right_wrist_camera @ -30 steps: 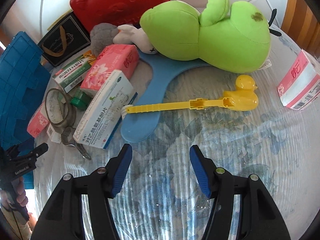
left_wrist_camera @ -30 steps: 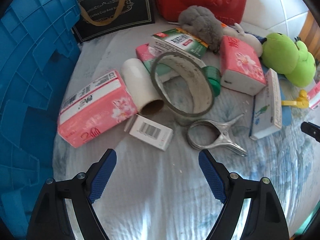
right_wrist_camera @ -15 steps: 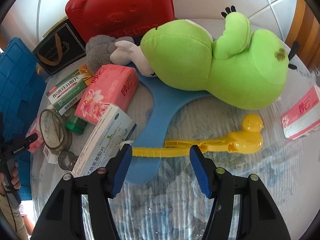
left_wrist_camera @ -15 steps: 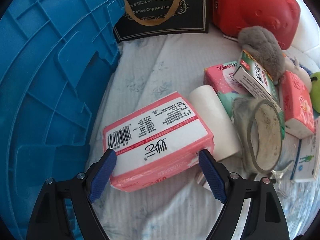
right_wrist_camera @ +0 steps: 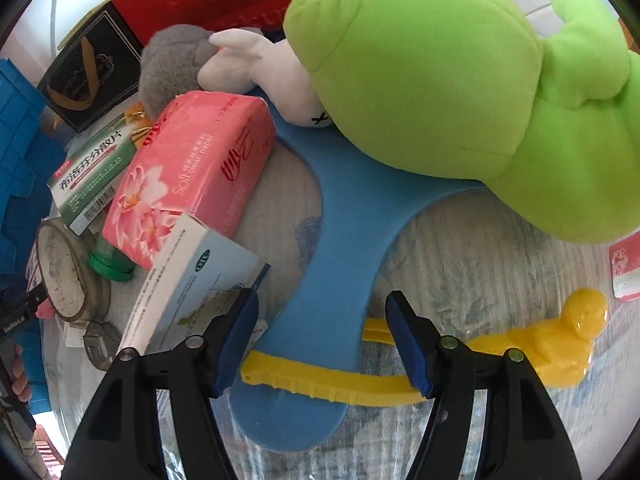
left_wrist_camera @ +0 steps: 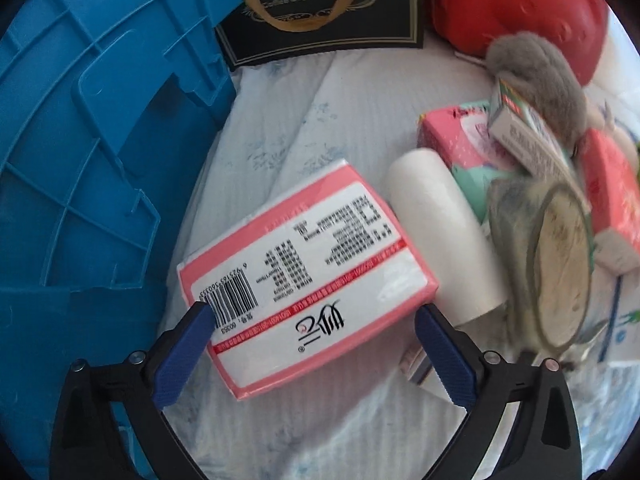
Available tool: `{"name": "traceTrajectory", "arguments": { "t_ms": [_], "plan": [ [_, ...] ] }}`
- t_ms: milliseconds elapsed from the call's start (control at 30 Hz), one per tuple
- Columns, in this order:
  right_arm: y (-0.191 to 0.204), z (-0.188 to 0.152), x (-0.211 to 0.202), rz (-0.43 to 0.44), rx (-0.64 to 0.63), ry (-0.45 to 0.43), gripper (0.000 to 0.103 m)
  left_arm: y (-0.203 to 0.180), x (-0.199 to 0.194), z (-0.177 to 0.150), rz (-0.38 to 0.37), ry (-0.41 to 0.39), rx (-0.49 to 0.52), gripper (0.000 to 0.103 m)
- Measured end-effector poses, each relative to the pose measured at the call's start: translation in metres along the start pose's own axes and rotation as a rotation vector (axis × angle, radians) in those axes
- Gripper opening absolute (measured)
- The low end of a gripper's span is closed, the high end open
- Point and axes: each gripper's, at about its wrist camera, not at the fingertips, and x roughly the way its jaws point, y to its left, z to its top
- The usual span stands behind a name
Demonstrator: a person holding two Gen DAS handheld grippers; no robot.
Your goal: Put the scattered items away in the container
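Pale quilted bedding [left_wrist_camera: 288,92] carries the clutter, with the blue crate [left_wrist_camera: 80,140] filling the left of the left wrist view. At bottom centre of that view the left gripper [left_wrist_camera: 312,350] has its jaws opening to near their widest, one on each side of the pink tissue pack [left_wrist_camera: 304,276] that lies just beside the crate; the pads look not yet pressed on it. To take it well, I would sink lower so the pads meet the pack's short ends squarely, then squeeze gently, since the soft pack will buckle, and keep clear of the white roll [left_wrist_camera: 444,232] touching its right edge.

In the right wrist view the right gripper [right_wrist_camera: 322,342] at bottom centre is also opening, empty, straddling the blue flat piece [right_wrist_camera: 340,240] where the yellow duck tongs [right_wrist_camera: 520,352] cross it. Its left pad sits close to the pale blue box [right_wrist_camera: 192,280], so it should settle on one item before closing.
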Motion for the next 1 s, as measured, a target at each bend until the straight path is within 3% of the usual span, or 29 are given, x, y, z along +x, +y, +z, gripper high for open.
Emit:
{"name": "traceTrajectory", "arguments": {
  "t_ms": [67,133,167,233,333,367,567,633,667,833,1000],
  "plan": [
    [0.0,-0.002,-0.002,-0.007,-0.007,-0.011,0.058,-0.003,-0.005,-0.006,0.021,-0.022,0.009,0.088],
    [-0.001,-0.008,-0.005,-0.011,-0.015,-0.005,0.046,-0.003,-0.013,-0.012,0.028,-0.044,0.012,0.067],
    [-0.003,-0.013,-0.007,-0.021,-0.022,-0.003,0.045,-0.003,-0.017,-0.015,0.03,-0.055,0.014,0.06],
    [-0.009,-0.024,-0.011,-0.034,-0.023,0.002,0.044,-0.003,-0.027,-0.022,0.002,-0.063,0.025,0.031],
    [-0.025,-0.039,-0.02,-0.038,0.004,0.014,0.044,-0.003,-0.033,-0.033,-0.105,-0.015,0.011,0.02],
    [-0.03,-0.044,-0.023,-0.038,0.014,0.021,0.044,-0.003,-0.035,-0.038,-0.141,0.005,0.007,0.02],
    [-0.037,-0.064,-0.059,-0.025,0.037,-0.015,0.044,-0.008,-0.05,-0.066,-0.146,0.014,0.027,0.025],
    [-0.028,-0.064,-0.078,-0.005,0.021,-0.056,0.044,-0.003,-0.053,-0.071,-0.136,0.007,0.012,0.056],
    [-0.022,-0.063,-0.088,0.004,0.008,-0.077,0.045,0.0,-0.056,-0.074,-0.124,-0.005,0.003,0.062],
    [0.03,-0.046,-0.115,0.086,-0.119,-0.145,0.045,0.019,-0.06,-0.072,-0.085,-0.041,-0.028,0.074],
    [0.111,-0.018,-0.103,0.148,-0.225,-0.15,0.046,0.025,-0.04,-0.058,-0.07,-0.028,-0.043,0.078]
  ]
}}
